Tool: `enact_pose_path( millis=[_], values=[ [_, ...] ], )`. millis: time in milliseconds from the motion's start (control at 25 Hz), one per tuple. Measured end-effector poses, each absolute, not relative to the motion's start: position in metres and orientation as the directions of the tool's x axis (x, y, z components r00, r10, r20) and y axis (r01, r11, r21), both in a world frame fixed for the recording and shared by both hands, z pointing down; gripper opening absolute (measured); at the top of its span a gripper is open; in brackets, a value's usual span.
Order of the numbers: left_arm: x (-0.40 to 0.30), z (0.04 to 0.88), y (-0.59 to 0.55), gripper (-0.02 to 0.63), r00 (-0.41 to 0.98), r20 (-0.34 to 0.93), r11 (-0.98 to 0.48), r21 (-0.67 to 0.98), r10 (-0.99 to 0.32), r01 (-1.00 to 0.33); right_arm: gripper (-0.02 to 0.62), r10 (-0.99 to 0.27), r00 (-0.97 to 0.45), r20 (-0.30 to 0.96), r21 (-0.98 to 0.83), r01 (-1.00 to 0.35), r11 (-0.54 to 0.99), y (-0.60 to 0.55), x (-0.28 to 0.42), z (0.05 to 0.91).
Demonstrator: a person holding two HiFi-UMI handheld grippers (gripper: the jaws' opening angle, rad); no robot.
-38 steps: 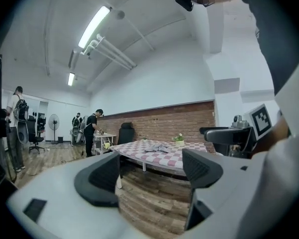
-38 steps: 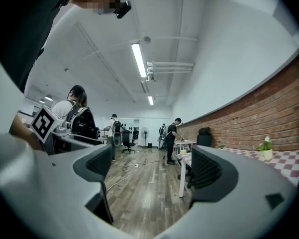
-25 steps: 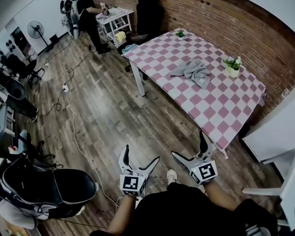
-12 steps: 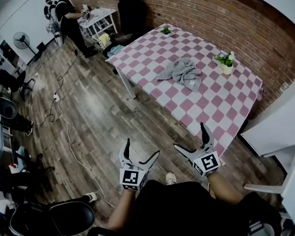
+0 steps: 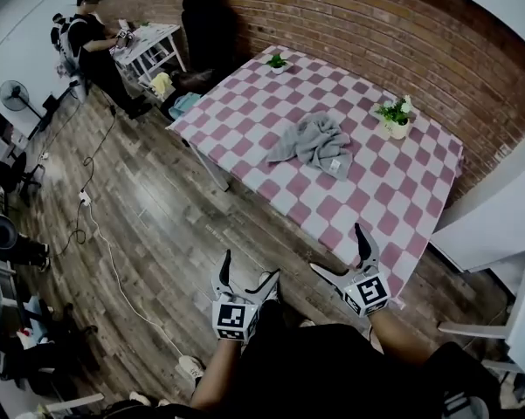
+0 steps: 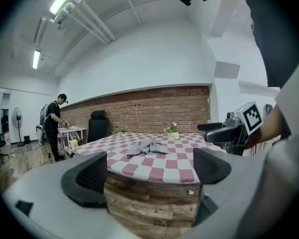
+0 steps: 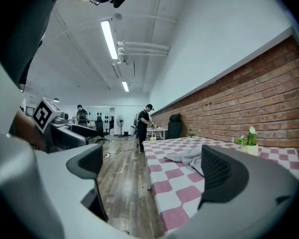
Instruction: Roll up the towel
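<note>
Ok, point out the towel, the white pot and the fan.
towel (image 5: 313, 142), head view, middle of the crumpled cloth.
white pot (image 5: 397, 130), head view, its side wall.
fan (image 5: 13, 93), head view, its round head.

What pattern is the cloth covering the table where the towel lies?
The tablecloth is checked pink and white, best seen in the head view.

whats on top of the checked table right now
On the table: a crumpled grey towel near the middle, a flowering potted plant by the brick wall, and a smaller plant at the far end. Anything under the towel is covered and cannot be seen.
</note>
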State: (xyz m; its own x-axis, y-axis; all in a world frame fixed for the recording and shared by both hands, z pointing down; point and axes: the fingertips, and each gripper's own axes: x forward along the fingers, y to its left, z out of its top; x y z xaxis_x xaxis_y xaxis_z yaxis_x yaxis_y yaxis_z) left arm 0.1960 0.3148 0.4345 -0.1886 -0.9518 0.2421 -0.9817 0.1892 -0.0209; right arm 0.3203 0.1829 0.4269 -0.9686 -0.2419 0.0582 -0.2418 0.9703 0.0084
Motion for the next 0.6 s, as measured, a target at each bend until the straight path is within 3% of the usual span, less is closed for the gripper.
enact_pose_path(
  millis=[600],
  values=[
    [0.057,0.453,0.174,0.492,0.078,0.298,-0.088,-0.018,-0.951,-0.996,0.589,-0.433,-0.888,0.158,-0.01,-0.44,0.898,0.08,0.196,0.45]
  ],
)
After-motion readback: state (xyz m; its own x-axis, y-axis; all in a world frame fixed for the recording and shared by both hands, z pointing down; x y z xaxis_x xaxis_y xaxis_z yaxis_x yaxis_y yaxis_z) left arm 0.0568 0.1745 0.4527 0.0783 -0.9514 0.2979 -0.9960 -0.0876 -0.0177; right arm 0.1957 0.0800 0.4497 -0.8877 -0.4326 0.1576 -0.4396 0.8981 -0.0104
